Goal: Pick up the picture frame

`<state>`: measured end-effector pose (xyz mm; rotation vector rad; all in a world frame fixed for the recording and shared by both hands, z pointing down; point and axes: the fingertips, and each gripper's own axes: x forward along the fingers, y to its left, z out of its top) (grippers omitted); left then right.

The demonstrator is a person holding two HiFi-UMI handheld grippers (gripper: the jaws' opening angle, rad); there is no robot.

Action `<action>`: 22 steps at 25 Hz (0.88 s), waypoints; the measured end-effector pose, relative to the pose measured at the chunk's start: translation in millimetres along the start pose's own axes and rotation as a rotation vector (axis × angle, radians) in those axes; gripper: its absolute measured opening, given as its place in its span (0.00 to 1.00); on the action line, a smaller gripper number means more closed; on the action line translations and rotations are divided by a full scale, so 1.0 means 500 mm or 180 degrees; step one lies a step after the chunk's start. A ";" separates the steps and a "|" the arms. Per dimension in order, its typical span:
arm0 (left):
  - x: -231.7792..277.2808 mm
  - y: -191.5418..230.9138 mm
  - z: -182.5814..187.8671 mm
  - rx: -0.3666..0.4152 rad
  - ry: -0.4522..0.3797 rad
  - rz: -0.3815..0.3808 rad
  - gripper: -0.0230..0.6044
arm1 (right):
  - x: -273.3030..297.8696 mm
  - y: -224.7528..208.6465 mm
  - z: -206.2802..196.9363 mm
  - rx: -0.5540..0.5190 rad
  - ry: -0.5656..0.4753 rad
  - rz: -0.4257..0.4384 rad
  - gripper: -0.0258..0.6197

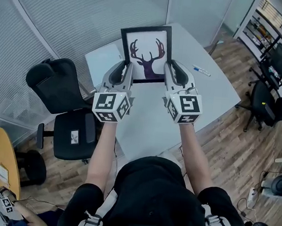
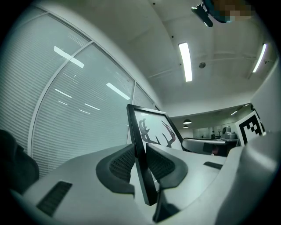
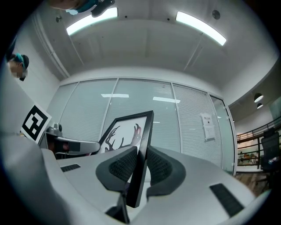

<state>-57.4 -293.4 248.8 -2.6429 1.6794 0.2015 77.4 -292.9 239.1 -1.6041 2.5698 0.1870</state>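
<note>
The picture frame (image 1: 146, 53) is black with a dark deer-antler print on white. It is held up in the air above the white table (image 1: 217, 95), its face turned toward me. My left gripper (image 1: 126, 70) is shut on the frame's left edge (image 2: 141, 158), its ribbed pads pressing both faces. On the right edge (image 3: 139, 171), my right gripper (image 1: 167, 71) is shut the same way. In both gripper views the frame stands upright between the jaws against glass walls and ceiling lights.
A blue-capped marker (image 1: 201, 70) lies on the table to the right of the frame. A black office chair (image 1: 64, 108) stands at the table's left side. A round wooden table (image 1: 4, 164) sits at lower left. More chairs (image 1: 271, 100) stand at far right.
</note>
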 end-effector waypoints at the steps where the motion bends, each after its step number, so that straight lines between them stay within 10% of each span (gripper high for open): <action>1: -0.001 0.000 0.002 -0.0001 -0.0010 -0.0004 0.19 | 0.000 0.001 0.003 0.0005 -0.0006 0.0003 0.17; 22: 0.018 0.009 -0.004 -0.0099 0.0087 -0.0025 0.19 | 0.016 -0.010 -0.007 -0.0029 0.0093 -0.0036 0.17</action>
